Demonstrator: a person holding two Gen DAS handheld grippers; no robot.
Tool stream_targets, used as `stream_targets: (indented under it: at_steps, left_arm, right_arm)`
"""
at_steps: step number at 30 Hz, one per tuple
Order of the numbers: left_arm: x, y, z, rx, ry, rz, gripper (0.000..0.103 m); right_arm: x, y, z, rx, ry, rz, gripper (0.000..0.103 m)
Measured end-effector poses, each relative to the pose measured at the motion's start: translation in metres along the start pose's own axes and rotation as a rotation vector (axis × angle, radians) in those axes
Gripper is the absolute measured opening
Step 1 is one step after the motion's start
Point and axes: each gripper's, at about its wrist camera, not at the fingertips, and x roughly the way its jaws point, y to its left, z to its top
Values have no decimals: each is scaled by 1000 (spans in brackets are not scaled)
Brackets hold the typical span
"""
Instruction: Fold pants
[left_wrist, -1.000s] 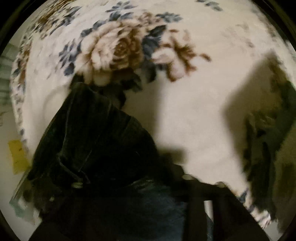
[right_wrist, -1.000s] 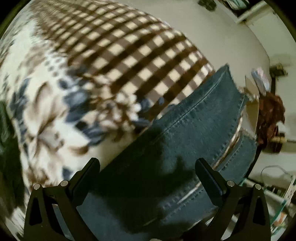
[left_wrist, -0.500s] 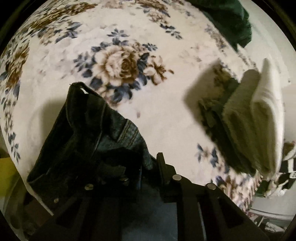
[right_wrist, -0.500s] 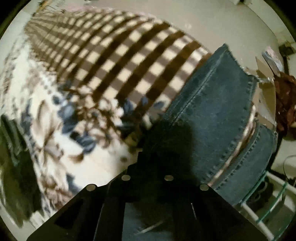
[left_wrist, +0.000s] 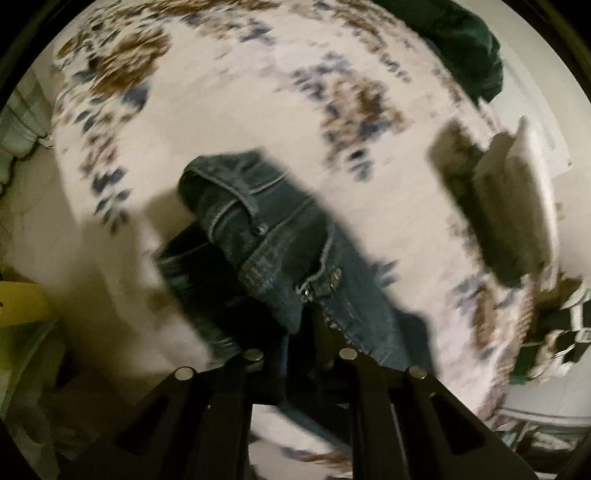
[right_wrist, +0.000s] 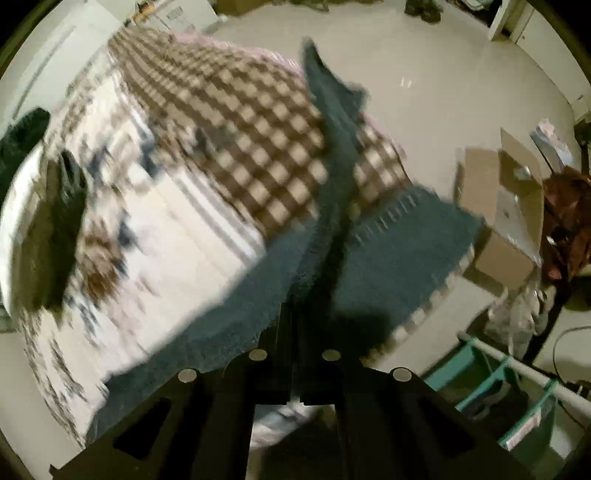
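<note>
The dark blue jeans (left_wrist: 273, 251) hang over the floral bedspread (left_wrist: 221, 110), waistband end bunched, with a rivet and zipper showing. My left gripper (left_wrist: 301, 343) is shut on the waist end of the jeans. In the right wrist view the jeans' leg end (right_wrist: 388, 258) is lifted, one hem pointing up over the checked blanket (right_wrist: 258, 140). My right gripper (right_wrist: 295, 332) is shut on the leg fabric. Both views are motion-blurred.
A stack of folded clothes (left_wrist: 517, 206) lies on the bed at the right, with a dark green garment (left_wrist: 465, 48) behind. It also shows in the right wrist view (right_wrist: 48, 206). A cardboard box (right_wrist: 506, 229) and a teal rack (right_wrist: 517, 387) stand on the floor beyond the bed edge.
My right gripper went from open to shut on the leg end and lifted it off the bed. My left gripper has raised the waist end, which now hangs lower in view.
</note>
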Motion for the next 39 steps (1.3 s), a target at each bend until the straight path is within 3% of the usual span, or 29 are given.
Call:
stream_targets:
  at_steps: [6,11,14,15,16,19,22,26,32,33,34,37,39]
  left_arm:
    - [67,45,-24,20,56,100,7]
    - [70,39,-23,81,57,106,9]
    - [53,30,-26,119,73,111,16]
    - [48,28,-28,125,70,115,19]
    - [41,24,-30,137,62,122,30]
    - [23,6,-41,198,36,138,84]
    - [19,-23,-51,289,21,127,86]
    - [49,-65,-63,381,54,119,86]
    - [87,-113,-74,461,54,95,86]
    - [92,-119,-74,470,58,94,86]
    - [99,-126,-75,484,65,96,86]
    - [118,-135,-76,531,90,120,86]
    - [133,-136,-76,554,114,139,86]
  right_arm:
    - [64,-36,-34,31,46,-70,2]
    - [99,-53,-34,82,103,-35,4]
    - [93,-79,-32,149,112,23,21]
    - [84,-90,-32,175,88,53,31]
    - [73,-104,-30,204,55,77,40]
    - [50,-139,-23,267,-27,122,47]
    - [45,-169,-6,324,-74,137,47]
    - [57,-193,27,407,-106,163,47]
    - [95,-189,60,452,-92,146,46]
    - [95,-184,62,420,-107,110,39]
    - [93,-180,62,390,-122,81,14]
    - [87,-188,57,411,-164,75,6]
    - [92,-200,56,438,-149,141,7]
